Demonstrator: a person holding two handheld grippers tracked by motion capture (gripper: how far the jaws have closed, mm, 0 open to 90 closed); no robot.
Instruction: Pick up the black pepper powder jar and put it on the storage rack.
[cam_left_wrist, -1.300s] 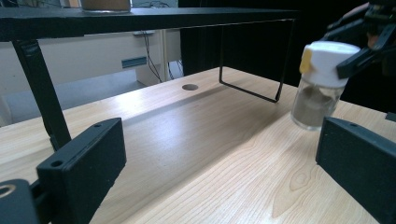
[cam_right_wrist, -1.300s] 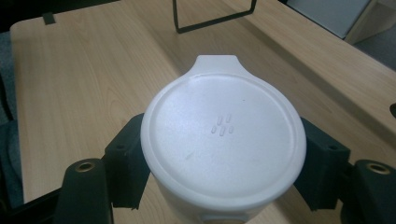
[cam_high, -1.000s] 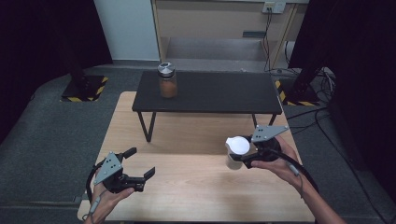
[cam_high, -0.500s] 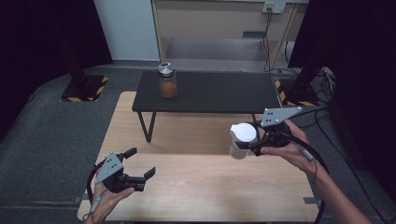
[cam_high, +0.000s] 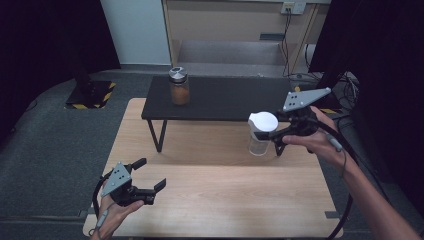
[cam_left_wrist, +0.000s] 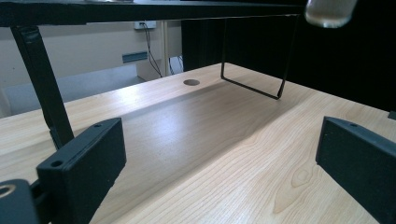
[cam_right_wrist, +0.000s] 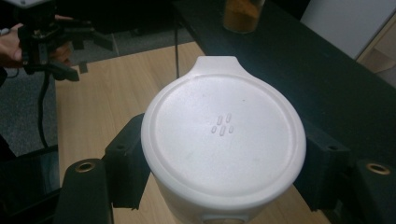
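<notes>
One container is in hand at this moment: a clear cup (cam_high: 260, 142) with a white lid (cam_high: 263, 121) is clamped between the jaws of the right claw (cam_high: 276, 134) and is held clear above the tabletop (cam_high: 220, 200), in front of the near edge of the black shelf (cam_high: 235, 97). In the right gripper view the lid (cam_right_wrist: 223, 140) is seen from above, with a jaw pad pressed against each side of the cup just below its rim. The step in hand is judged to be the carry phase, after pickup and before placement

A jar (cam_high: 179, 86) with orange contents and a metal cap stands on the left part of the shelf. The shelf top is judged the likely destination, so a further move away from the person over the shelf edge is called for, followed by a level descent. The grip is to be kept firm and the cup upright, since the lid may not be sealed

The right hand (cam_high: 320, 140) is raised, with the forearm extended from the lower right and the claw pointed leftward and roughly level

The left claw (cam_high: 145, 177) is released, its jaws spread wide with nothing between them. It is held low over the near left corner of the tabletop in the left hand (cam_high: 112, 215), well apart from the cup
</notes>
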